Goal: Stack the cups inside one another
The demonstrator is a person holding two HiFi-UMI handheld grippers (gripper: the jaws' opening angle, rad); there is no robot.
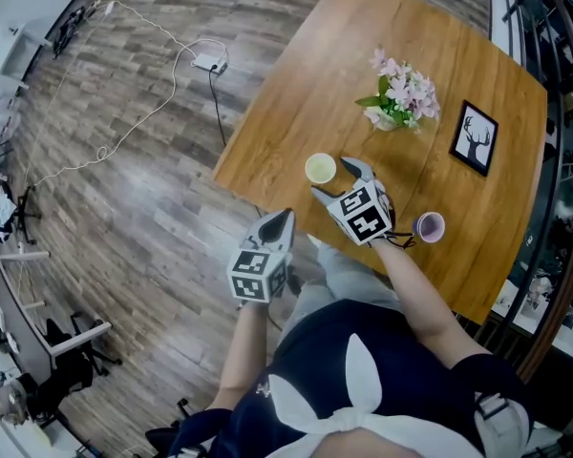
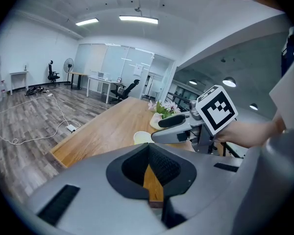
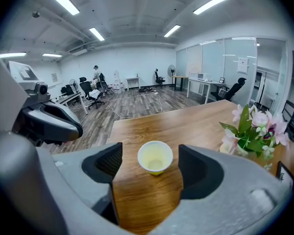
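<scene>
A pale yellow cup (image 1: 320, 168) stands upright near the wooden table's (image 1: 296, 93) front edge. My right gripper (image 1: 339, 181) hovers just behind it, open. In the right gripper view the yellow cup (image 3: 156, 156) sits ahead of the wide-spread jaws of that gripper (image 3: 150, 169), touching neither. A purple cup (image 1: 429, 226) stands to the right of my right hand. My left gripper (image 1: 278, 221) hangs off the table's edge over the floor, its jaws (image 2: 151, 164) closed together with nothing in them. From there the yellow cup (image 2: 143, 137) shows below the right gripper (image 2: 169, 127).
A vase of pink flowers (image 1: 398, 98) and a black picture frame (image 1: 474, 137) stand farther back on the table. A white cable with a power adapter (image 1: 208, 62) lies on the wooden floor. Office desks and chairs stand in the far room.
</scene>
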